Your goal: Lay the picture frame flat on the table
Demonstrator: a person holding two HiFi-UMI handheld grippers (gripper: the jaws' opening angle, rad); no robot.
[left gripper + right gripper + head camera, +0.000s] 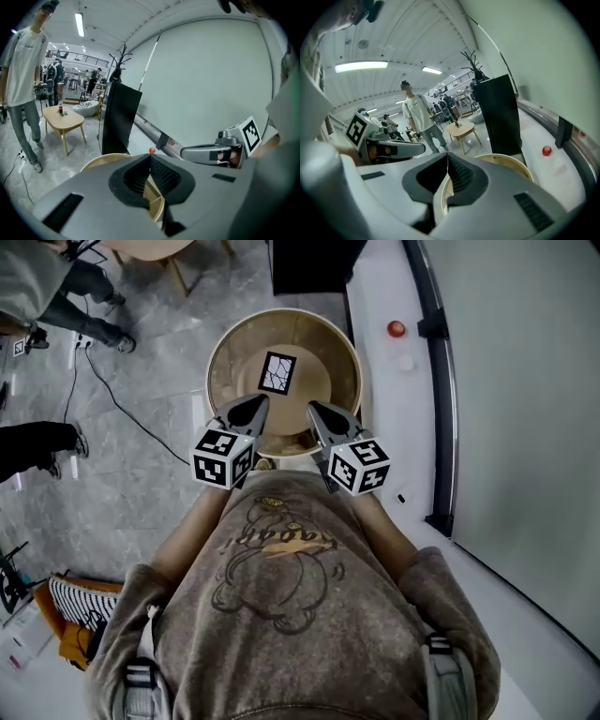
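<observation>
Head view gives you the only look at the picture frame (277, 372). It is on the round worktop (225, 352), close to the middle, and it seems to stand tilted rather than lie flat, but from straight above I cannot be sure.

The left tongs (265, 399) are fully closed and hold nothing. The right tongs (311, 406) are also closed and empty. In each gripper view the two black pads meet with nothing between them.

The first risk is that you reach the frame with closed tongs. Then you would only push it, and a light frame can slide over the smooth wood or fall hard on its face. You need to open one pair before you arrive.

The second risk is the aim. Both gripper views look over the far rim of the worktop and do not show the frame at all, so you must guide by the head view alone, and a wrong height could knock the frame over.

The frame is just ahead of both tongs, between their two lines, a little nearer to the left tip. Neither pair touches it.
</observation>
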